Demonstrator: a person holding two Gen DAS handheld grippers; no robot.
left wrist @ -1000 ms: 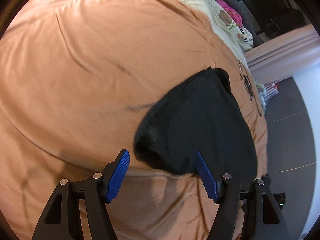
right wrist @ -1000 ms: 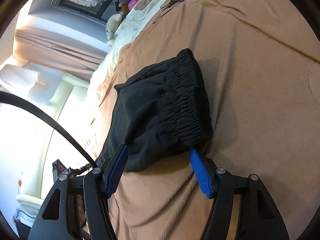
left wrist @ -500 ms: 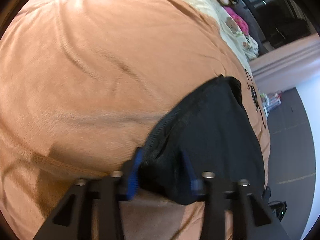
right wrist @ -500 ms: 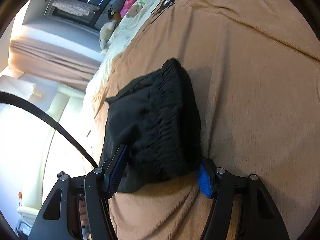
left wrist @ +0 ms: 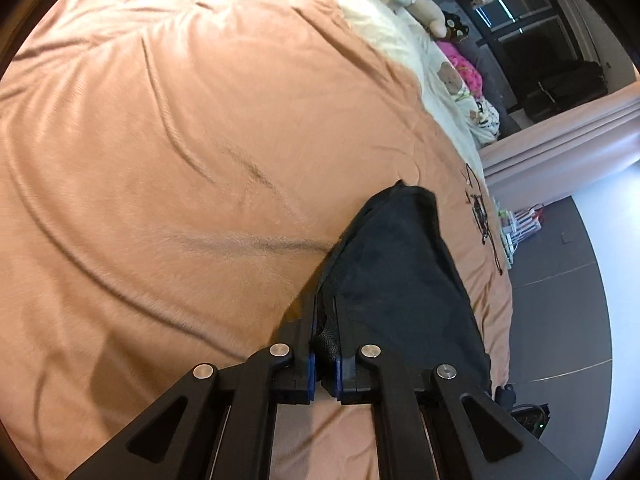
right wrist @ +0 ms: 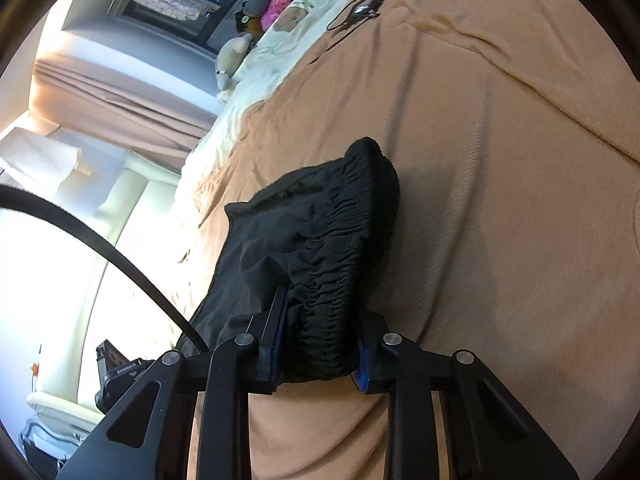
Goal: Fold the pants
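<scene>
The black pants [left wrist: 400, 280] lie folded on the tan blanket [left wrist: 180, 160], and in the right wrist view [right wrist: 316, 240] their elastic waistband faces right. My left gripper [left wrist: 325, 344] is shut on the near corner of the pants, its blue pads almost together with black cloth pinched between them. My right gripper [right wrist: 318, 352] is closed around the bunched waistband end of the pants, with a thick wad of cloth filling the gap between its pads.
Cream bedding with soft toys [left wrist: 424, 12] lies at the far end of the bed. A black cable [right wrist: 360, 8] rests on the blanket. The bed edge and grey floor [left wrist: 560, 300] lie beyond the pants. Curtains [right wrist: 120, 100] and a white sofa stand off the bed.
Both grippers moved forward onto the pants and closed. The left went from wide open to pinched on the corner. The right closed on the waistband.
</scene>
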